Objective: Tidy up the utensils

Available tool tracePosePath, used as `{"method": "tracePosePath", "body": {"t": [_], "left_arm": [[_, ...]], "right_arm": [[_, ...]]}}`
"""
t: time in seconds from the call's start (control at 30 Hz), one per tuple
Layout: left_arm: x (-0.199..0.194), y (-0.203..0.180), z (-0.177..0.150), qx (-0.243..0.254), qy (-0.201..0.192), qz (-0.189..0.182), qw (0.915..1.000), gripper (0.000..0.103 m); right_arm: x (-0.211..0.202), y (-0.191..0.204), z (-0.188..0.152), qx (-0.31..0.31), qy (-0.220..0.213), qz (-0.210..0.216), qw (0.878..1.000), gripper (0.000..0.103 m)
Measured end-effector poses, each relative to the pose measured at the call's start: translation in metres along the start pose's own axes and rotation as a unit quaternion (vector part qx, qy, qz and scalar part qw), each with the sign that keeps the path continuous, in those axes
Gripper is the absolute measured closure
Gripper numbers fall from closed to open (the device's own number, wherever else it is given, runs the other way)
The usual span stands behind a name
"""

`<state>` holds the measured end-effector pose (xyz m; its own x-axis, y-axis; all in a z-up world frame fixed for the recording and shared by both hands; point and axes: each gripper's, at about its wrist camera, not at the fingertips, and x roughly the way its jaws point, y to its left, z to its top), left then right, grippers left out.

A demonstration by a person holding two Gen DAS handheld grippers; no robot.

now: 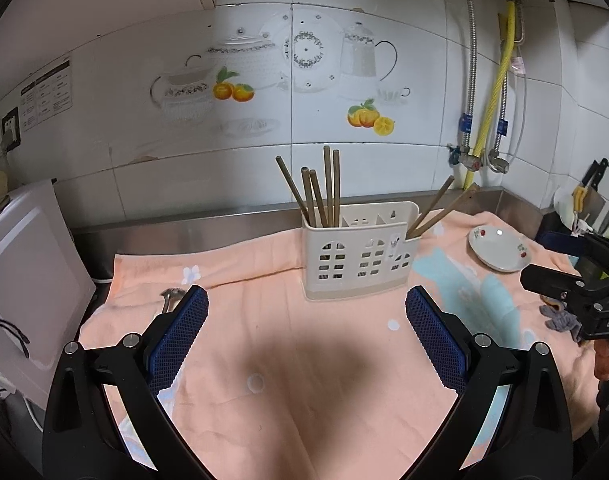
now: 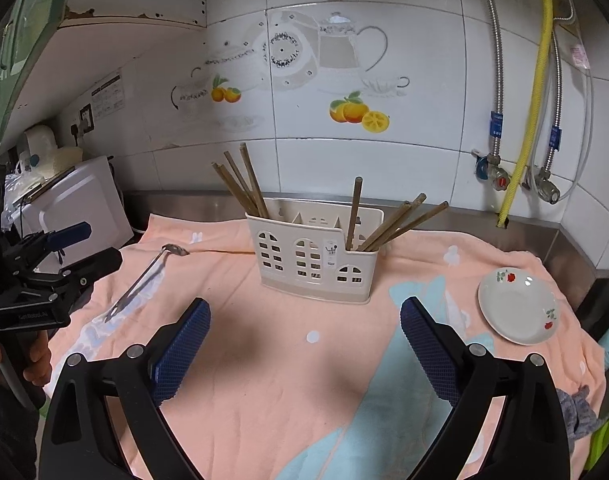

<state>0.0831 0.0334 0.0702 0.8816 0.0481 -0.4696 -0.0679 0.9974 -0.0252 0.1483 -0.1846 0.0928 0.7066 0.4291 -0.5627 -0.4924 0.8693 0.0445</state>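
Observation:
A cream plastic utensil holder (image 1: 360, 256) (image 2: 312, 264) stands on the peach towel (image 1: 284, 360) (image 2: 264, 380). Several brown chopsticks (image 1: 320, 192) (image 2: 244, 188) stand in its left compartment and more (image 1: 436, 208) (image 2: 388, 224) lean out of its right one. A metal spoon (image 2: 144, 276) lies on the towel left of the holder; its bowl shows beside my left finger (image 1: 172, 296). My left gripper (image 1: 306, 308) is open and empty, short of the holder. My right gripper (image 2: 304, 320) is open and empty, also short of the holder.
A small white plate (image 1: 498, 250) (image 2: 518, 308) with red flowers lies right of the holder. A white appliance (image 1: 28, 280) (image 2: 80, 204) stands at the left. Knives (image 1: 592, 188) hang at the far right. A grey cloth (image 2: 576, 412) lies at the towel's right edge. Pipes (image 2: 524, 120) run down the tiled wall.

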Motion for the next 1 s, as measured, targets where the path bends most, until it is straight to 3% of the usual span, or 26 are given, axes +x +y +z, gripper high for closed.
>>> {"method": "tracePosePath", "body": {"t": [1.0], "left_arm": [[-0.032, 0.001, -0.037, 0.002, -0.002, 0.005, 1.0000, 0.005]], "right_arm": [[-0.023, 0.019, -0.039, 0.013, -0.010, -0.020, 1.000, 0.009]]}}
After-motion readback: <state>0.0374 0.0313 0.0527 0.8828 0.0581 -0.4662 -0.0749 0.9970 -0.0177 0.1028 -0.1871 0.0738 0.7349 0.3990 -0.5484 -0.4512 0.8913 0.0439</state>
